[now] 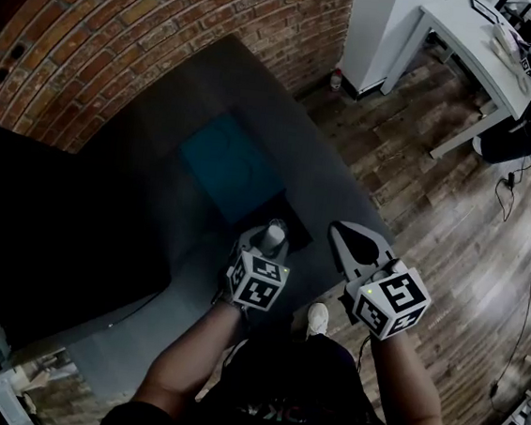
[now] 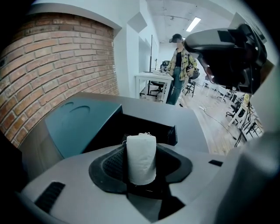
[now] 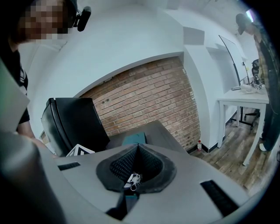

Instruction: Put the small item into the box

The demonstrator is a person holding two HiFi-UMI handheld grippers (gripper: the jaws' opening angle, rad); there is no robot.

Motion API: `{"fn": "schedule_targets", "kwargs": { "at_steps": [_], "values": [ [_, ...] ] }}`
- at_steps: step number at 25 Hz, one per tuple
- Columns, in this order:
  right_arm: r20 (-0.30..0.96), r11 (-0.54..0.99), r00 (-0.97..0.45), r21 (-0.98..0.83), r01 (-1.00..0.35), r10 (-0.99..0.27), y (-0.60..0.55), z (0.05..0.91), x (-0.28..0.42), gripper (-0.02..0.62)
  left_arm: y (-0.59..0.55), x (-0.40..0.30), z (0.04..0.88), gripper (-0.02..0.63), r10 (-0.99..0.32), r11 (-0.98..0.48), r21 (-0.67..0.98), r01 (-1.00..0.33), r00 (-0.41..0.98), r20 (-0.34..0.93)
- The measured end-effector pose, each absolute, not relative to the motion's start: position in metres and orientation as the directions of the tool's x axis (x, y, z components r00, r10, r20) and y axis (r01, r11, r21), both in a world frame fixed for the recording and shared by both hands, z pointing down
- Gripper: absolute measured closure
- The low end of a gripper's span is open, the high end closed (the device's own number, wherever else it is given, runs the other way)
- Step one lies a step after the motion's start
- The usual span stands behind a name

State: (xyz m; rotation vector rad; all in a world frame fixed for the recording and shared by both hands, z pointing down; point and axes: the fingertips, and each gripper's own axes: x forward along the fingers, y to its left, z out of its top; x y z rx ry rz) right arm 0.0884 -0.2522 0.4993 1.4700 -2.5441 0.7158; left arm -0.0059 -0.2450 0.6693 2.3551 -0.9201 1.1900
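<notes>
White roll (image 2: 141, 157) is clamped in the left fingers (image 2: 109, 164), with the open box (image 2: 173, 134) at twelve o'clock; right fingers (image 3: 151, 165) are pressed together. Lowering inside is judged next.

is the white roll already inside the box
No, the white roll stands upright, gripped in the left claw, on the near side of the open box rather than in it.

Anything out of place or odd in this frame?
Yes: a small white scrap with loose threads sits pinched low between the shut fingers of the right gripper, like a leftover tag. Otherwise, the left gripper holds the white roll upright before the open box; nothing looks spilled.
</notes>
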Motion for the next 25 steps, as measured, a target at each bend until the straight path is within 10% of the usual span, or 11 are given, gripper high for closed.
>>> {"fn": "schedule_targets", "kwargs": {
  "at_steps": [25],
  "values": [
    [0.308, 0.408, -0.506, -0.331, -0.851, -0.806, -0.244, 0.487, 0.102, 0.577, -0.239, -0.002, 0.681, 0.385, -0.351, -0.775, -0.043, -0.631, 0.372, 0.859]
  ]
}}
